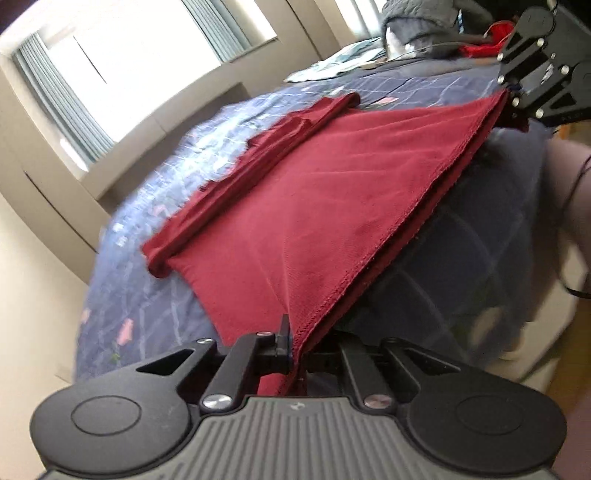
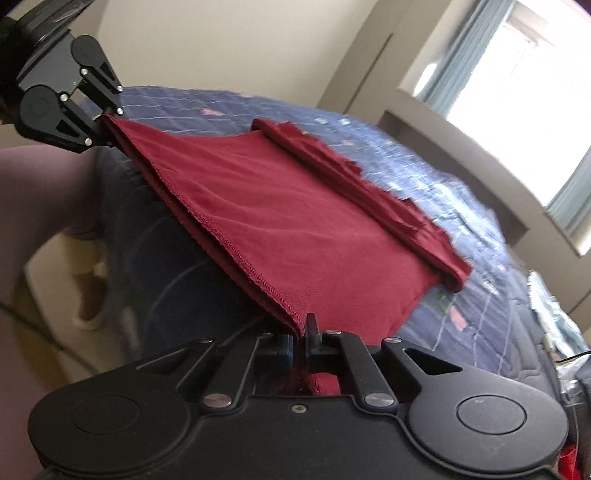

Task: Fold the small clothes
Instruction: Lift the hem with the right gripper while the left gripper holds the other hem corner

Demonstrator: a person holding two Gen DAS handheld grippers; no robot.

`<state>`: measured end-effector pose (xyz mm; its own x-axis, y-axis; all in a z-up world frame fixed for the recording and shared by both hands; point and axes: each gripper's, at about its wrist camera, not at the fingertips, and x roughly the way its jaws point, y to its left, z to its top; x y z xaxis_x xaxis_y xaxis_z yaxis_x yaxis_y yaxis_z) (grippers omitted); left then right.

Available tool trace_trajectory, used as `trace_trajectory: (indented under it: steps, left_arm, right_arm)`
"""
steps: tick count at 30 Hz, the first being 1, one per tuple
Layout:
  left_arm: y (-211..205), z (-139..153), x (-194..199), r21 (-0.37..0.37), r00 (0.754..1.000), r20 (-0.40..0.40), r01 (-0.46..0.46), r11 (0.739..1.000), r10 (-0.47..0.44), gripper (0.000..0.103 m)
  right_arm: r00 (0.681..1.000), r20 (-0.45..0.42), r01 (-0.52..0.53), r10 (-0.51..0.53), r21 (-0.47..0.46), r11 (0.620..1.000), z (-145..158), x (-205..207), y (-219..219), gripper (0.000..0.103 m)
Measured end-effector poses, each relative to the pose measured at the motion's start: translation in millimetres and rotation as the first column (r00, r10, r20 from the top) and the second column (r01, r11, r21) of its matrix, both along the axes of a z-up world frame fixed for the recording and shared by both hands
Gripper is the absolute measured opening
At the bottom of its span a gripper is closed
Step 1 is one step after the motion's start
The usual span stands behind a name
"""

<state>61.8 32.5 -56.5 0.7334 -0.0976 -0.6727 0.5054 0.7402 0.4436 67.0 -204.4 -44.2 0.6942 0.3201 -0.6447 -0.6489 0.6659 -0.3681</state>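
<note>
A dark red garment (image 1: 295, 206) lies spread over a blue patterned bedspread (image 1: 155, 206), its near hem lifted and pulled taut between both grippers. My left gripper (image 1: 295, 350) is shut on one hem corner, the cloth pinched between its fingers. The right gripper (image 1: 513, 99) shows at the top right of the left wrist view, clamped on the other corner. In the right wrist view the right gripper (image 2: 300, 343) is shut on the red garment (image 2: 280, 221), and the left gripper (image 2: 101, 122) holds the far corner. A folded sleeve runs along the garment's far edge.
The blue bedspread (image 2: 424, 184) fills the bed, with a window and curtains (image 1: 66, 103) beyond. A pile of grey and red clothes (image 1: 443, 33) and a light patterned cloth (image 1: 332, 62) lie at the bed's far end. A person's leg (image 2: 40, 192) stands beside the bed.
</note>
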Motion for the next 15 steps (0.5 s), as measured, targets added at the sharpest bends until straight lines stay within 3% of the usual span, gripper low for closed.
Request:
trace_trajectory:
  steps: [8,12,15]
  left_arm:
    - [18.3,28.1,-13.1,-0.137,0.983,-0.167,0.057,0.989,-0.080,0.004]
    - [27.4,57.4,20.0,-0.221,0.975,-0.204,0.041,0.974,-0.087,0.004]
    - [31.4,82.9,51.3,-0.237,0.978,-0.192,0.036,0.971,-0.083,0.004]
  right_arm:
    - [0.982,-0.188,-0.017,0.033,0.085,0.996,37.1,2.1,-14.1,0.004]
    - [0.979,-0.197,-0.019,0.046,0.140,0.990,64.9,27.2,-15.0,0.004]
    - [0.983,-0.175,-0.018,0.047,0.162,0.987,88.4,56.5,-17.4,0.005]
